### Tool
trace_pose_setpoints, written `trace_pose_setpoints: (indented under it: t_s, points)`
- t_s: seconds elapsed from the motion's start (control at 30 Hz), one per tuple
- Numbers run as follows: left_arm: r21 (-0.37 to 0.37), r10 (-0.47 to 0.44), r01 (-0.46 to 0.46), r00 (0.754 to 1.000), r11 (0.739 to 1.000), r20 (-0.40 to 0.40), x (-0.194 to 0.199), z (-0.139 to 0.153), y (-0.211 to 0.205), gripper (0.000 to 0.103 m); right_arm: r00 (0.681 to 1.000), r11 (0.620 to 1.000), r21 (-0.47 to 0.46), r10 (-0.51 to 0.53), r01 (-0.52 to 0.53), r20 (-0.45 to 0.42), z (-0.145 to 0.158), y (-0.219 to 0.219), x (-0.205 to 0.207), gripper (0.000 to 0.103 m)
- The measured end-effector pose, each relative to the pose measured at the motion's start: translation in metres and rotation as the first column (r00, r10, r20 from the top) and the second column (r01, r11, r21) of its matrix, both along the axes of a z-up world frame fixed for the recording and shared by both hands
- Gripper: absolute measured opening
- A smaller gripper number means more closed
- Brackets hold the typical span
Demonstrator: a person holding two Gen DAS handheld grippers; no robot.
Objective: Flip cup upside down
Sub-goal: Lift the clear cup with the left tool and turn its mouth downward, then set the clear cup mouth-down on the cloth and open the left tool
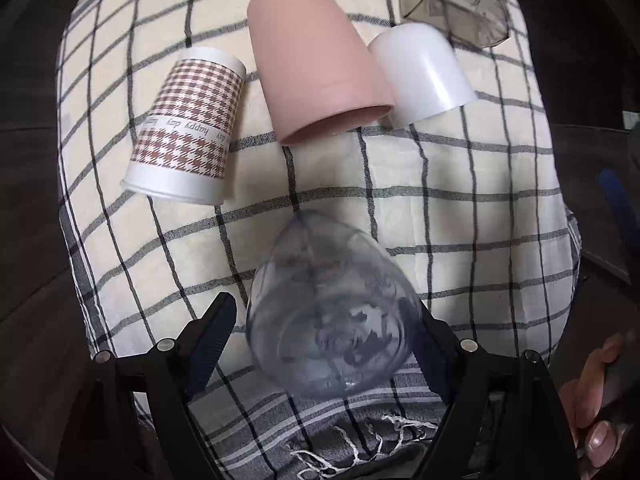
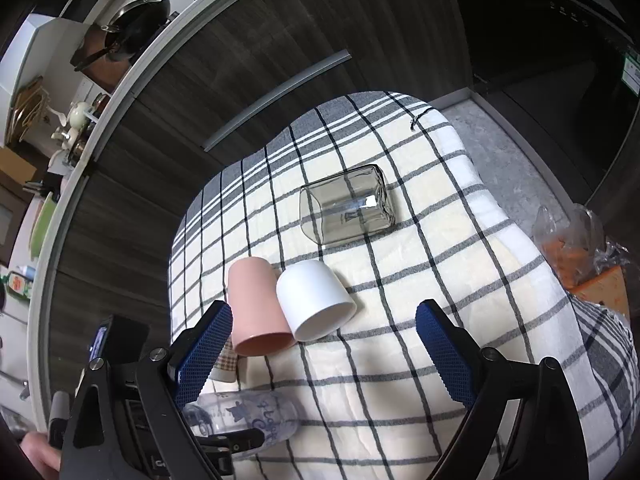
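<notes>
While the clear cup [image 1: 332, 316] lies between the left tongs [image 1: 326, 332], its long axis runs forward along the fingers, closed base nearest the camera, mouth toward the other cups.

- Left tongs: spread about the cup's width. Right finger seems to touch its wall; a gap shows at the left finger [image 1: 216, 332]. Grip: cannot tell.
- Right tongs [image 2: 324, 344]: wide open, holding nothing, above the cloth [image 2: 400, 380]. The clear cup sits low and left of them, beside the left finger.
- Nearer hand: left, by far.
- Others: pink cup [image 1: 320, 64], white cup [image 1: 420, 72], check cup [image 1: 188, 124], grey glass [image 2: 348, 204].
</notes>
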State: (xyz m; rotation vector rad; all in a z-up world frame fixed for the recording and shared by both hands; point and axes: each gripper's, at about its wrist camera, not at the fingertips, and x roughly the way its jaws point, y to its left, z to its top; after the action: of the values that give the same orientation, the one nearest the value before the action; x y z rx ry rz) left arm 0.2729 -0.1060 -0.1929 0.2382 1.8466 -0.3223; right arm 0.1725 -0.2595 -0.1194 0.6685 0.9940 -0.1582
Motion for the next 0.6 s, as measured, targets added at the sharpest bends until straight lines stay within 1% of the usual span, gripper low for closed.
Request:
trace_pose_setpoints:
  t_s: [0.03,0.1,0.17,0.27,0.3,0.33,0.4,0.47,0.5,0.53,0.57,0.6]
  points:
    - [-0.008,0.001,-0.001,1.0,1.0,0.023,-0.003,0.004,0.002,0.087,1.0,1.0,-0.007,0.002,-0.002,0.003,0.002,0.001,-0.002,0.093]
    - [-0.03,0.016,-0.014,0.999,0.999,0.052,-0.011,0.011,0.007,0.087,1.0,1.0,-0.027,0.008,-0.008,0.013,0.008,0.004,-0.007,0.093]
    - [-0.052,0.024,-0.018,0.993,0.998,0.116,-0.021,0.022,0.012,0.087,1.0,0.999,-0.043,0.015,-0.014,0.026,0.015,0.006,-0.013,0.093]
    - [-0.084,0.035,-0.015,0.97,0.996,0.242,-0.036,0.042,0.019,0.087,0.998,0.996,-0.084,0.029,-0.025,0.049,0.025,0.013,-0.024,0.093]
    - [-0.101,0.048,-0.02,0.957,0.995,0.286,-0.043,0.049,0.023,0.087,0.997,0.995,-0.1,0.035,-0.028,0.065,0.029,0.016,-0.03,0.093]
    - [-0.111,0.056,-0.021,0.947,0.994,0.315,-0.05,0.051,0.022,0.087,0.997,0.993,-0.117,0.038,-0.029,0.072,0.031,0.018,-0.034,0.093]
    - [-0.118,0.062,-0.016,0.919,0.993,0.39,-0.063,0.059,0.027,0.087,0.995,0.987,-0.154,0.05,-0.036,0.091,0.035,0.025,-0.044,0.093]
    - [-0.118,0.072,-0.018,0.879,0.993,0.47,-0.075,0.067,0.031,0.087,0.993,0.98,-0.192,0.068,-0.047,0.1,0.038,0.033,-0.052,0.093]
    - [-0.122,0.085,-0.025,0.854,0.992,0.513,-0.082,0.071,0.034,0.087,0.992,0.976,-0.211,0.075,-0.052,0.105,0.038,0.036,-0.056,0.093]
    - [-0.126,0.094,-0.03,0.837,0.992,0.54,-0.088,0.073,0.037,0.087,0.99,0.971,-0.232,0.084,-0.056,0.114,0.039,0.04,-0.061,0.093]
    - [-0.126,0.102,-0.035,0.811,0.991,0.576,-0.093,0.075,0.039,0.087,0.988,0.966,-0.253,0.091,-0.058,0.122,0.039,0.043,-0.066,0.093]
    - [-0.122,0.106,-0.038,0.777,0.992,0.621,-0.1,0.079,0.042,0.087,0.987,0.96,-0.272,0.097,-0.059,0.131,0.04,0.047,-0.07,0.093]
